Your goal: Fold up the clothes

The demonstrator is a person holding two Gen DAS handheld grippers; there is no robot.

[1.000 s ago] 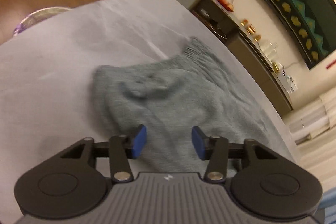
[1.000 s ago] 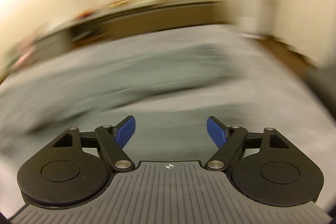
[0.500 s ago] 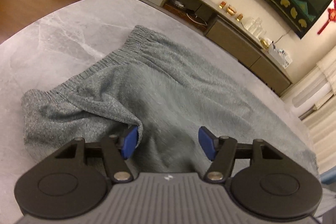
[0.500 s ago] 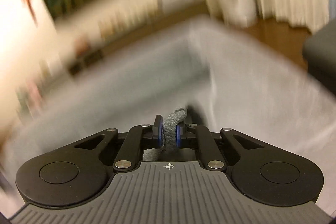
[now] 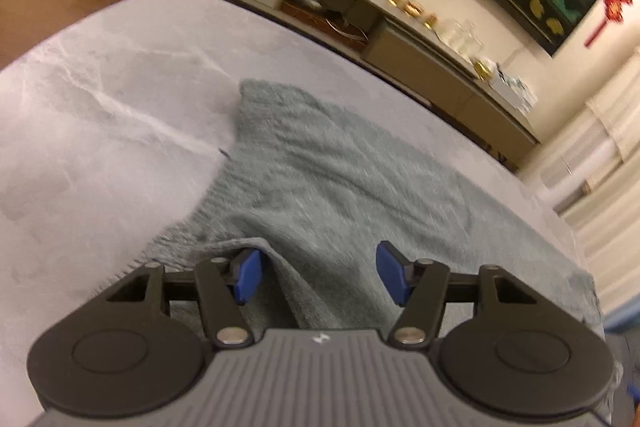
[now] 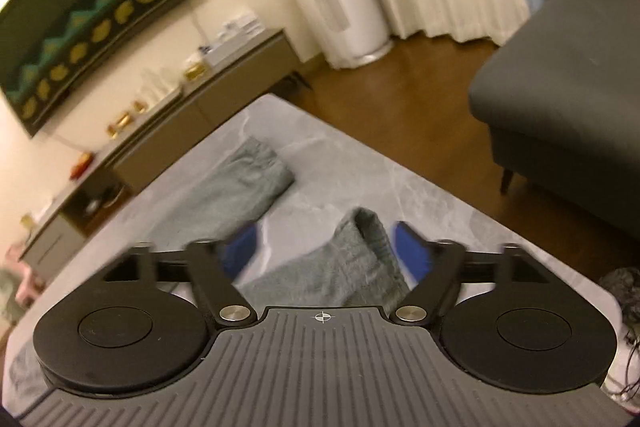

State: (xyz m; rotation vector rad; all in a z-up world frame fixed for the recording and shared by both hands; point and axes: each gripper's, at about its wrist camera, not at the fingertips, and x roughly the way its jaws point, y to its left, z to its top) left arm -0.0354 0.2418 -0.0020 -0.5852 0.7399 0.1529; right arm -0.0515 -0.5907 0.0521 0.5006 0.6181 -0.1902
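Trousers (image 5: pixel 340 179) of grey knit lay spread across the grey marble tabletop (image 5: pixel 100 131), waistband toward the left hand and both legs running away toward the right. In the right wrist view one leg cuff (image 6: pixel 366 227) lay between the wide blue pads of the right hand-held gripper (image 6: pixel 326 251), which had just sprung apart after being clenched on that same cloth half a second before; the pads no longer pressed it, so the leg was let go and rested on the tabletop. The other leg (image 6: pixel 244 183) lay further off, apart from the first. The left hand-held gripper (image 5: pixel 316 273) stood partly open over the waistband end, its left pad tucked against a raised fold, its right pad clear of the cloth, nothing clamped. Judging by this, the leg had been dragged into position and released, but the trousers were not yet folded; the legs probably still needed bringing together before any fold
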